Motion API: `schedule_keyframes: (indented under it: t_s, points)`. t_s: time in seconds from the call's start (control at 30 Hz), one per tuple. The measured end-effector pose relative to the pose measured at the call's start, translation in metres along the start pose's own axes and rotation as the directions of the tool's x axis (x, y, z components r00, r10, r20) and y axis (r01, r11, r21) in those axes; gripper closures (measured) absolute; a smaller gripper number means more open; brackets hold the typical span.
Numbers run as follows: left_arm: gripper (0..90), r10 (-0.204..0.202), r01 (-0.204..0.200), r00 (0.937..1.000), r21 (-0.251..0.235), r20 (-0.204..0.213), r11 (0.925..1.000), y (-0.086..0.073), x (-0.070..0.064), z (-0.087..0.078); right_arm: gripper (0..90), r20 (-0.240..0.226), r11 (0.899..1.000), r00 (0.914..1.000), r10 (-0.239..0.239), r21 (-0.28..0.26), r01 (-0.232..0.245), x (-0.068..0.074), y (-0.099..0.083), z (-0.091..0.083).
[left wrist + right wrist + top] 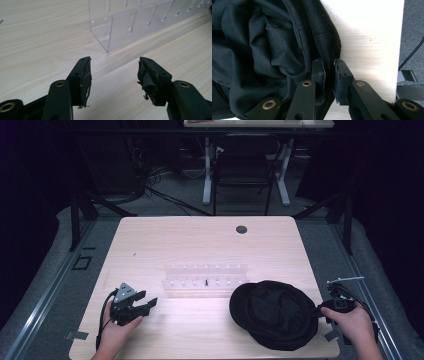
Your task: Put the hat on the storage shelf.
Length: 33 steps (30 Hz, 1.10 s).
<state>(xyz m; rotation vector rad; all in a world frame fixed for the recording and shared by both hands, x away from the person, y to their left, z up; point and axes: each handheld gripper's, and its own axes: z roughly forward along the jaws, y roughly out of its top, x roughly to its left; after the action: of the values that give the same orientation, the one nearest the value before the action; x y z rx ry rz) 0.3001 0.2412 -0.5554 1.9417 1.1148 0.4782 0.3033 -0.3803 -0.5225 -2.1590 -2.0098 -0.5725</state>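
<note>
A black fabric hat lies crumpled at the front right of the light wooden table. My right gripper is at the hat's right edge. In the right gripper view the jaws of my right gripper are nearly together, pinching the rim of the hat. At the front left of the table my left gripper stands open. In its own view my left gripper holds nothing between its jaws and points at the near corner of a clear acrylic rack.
The clear acrylic rack with several slots stands mid-table, with a small dark piece in it. A round cable hole sits near the far edge. A chair and a desk stand beyond. The table's right edge is close to my right gripper.
</note>
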Motion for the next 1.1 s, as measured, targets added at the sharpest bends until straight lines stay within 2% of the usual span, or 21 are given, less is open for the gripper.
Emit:
schedule_keyframes:
  t_s: [0.13, 0.17, 0.27, 0.3, 0.5, 0.53, 0.73, 0.77, 0.83, 0.87, 0.9, 1.07, 1.1]
  points:
    - [44.6, 0.0, 0.0, 1.0, 0.006, 0.001, 1.0, 0.0002, 0.0001, -0.0001, 79.6, 0.005, 1.0, 1.0, 0.001, 0.019, -0.001, 0.0003, 0.0012, 0.0017]
    - [44.6, 0.002, -0.002, 1.0, 0.007, 0.001, 1.0, 0.0003, 0.0001, -0.0001, 79.2, 0.021, 0.999, 0.9997, -0.009, 0.045, 0.008, 0.0001, 0.0029, 0.0015]
    - [44.6, 0.002, -0.002, 1.0, 0.007, 0.001, 1.0, 0.0002, 0.0002, 0.0, 79.1, 0.019, 0.999, 0.9998, -0.007, 0.051, 0.006, 0.0001, 0.0038, 0.0022]
    - [44.6, 0.002, -0.002, 1.0, 0.007, 0.0, 1.0, 0.0003, 0.0002, -0.0001, 79.1, 0.016, 0.999, 0.9999, 0.005, 0.037, -0.005, 0.0004, 0.0035, 0.0037]
    - [44.6, 0.0, 0.0, 1.0, 0.0, -0.005, 1.0, 0.0001, 0.0005, -0.0002, 80.5, 0.023, 0.997, 0.9997, -0.006, 0.071, 0.005, 0.0003, 0.006, 0.0035]
    - [44.6, 0.0, 0.0, 1.0, -0.001, -0.005, 1.0, 0.0001, 0.0006, -0.0003, 83.0, 0.027, 0.997, 0.9996, -0.004, 0.071, 0.002, 0.0013, 0.0062, 0.004]
    - [44.6, 0.001, -0.001, 1.0, -0.002, -0.005, 1.0, 0.0002, 0.0005, -0.0004, 86.1, -0.005, 0.997, 1.0, 0.005, 0.082, -0.005, -0.0001, 0.0072, 0.0039]
    - [44.6, 0.001, -0.001, 1.0, -0.001, -0.005, 1.0, 0.0002, 0.0006, -0.0004, 86.6, -0.015, 0.998, 0.9996, 0.025, 0.066, -0.024, -0.0005, 0.0063, 0.0047]
    - [44.6, 0.001, -0.001, 1.0, 0.001, -0.006, 1.0, 0.0002, 0.0007, -0.0003, 86.8, -0.009, 0.996, 0.9997, 0.024, 0.081, -0.023, -0.0007, 0.0068, 0.0034]
    - [44.6, 0.0, 0.0, 1.0, 0.001, -0.006, 1.0, 0.0002, 0.0006, -0.0002, 87.1, -0.018, 0.997, 0.9996, 0.019, 0.079, -0.018, -0.0015, 0.0068, 0.0033]
    - [44.6, 0.001, -0.001, 1.0, 0.001, -0.006, 1.0, 0.0002, 0.0006, -0.0001, 87.3, -0.031, 0.998, 0.9989, 0.036, 0.06, -0.034, -0.0015, 0.0058, 0.0041]
    - [44.6, 0.001, -0.001, 1.0, 0.006, -0.006, 1.0, 0.0002, 0.0005, -0.0002, 87.9, -0.043, 0.997, 0.9985, 0.034, 0.065, -0.031, -0.0032, 0.0061, 0.0004]
    - [44.6, 0.0, 0.0, 1.0, 0.002, -0.008, 1.0, 0.0001, 0.0007, 0.0, 88.0, -0.073, 0.997, 0.9948, 0.07, 0.027, -0.069, -0.002, 0.0041, 0.0015]
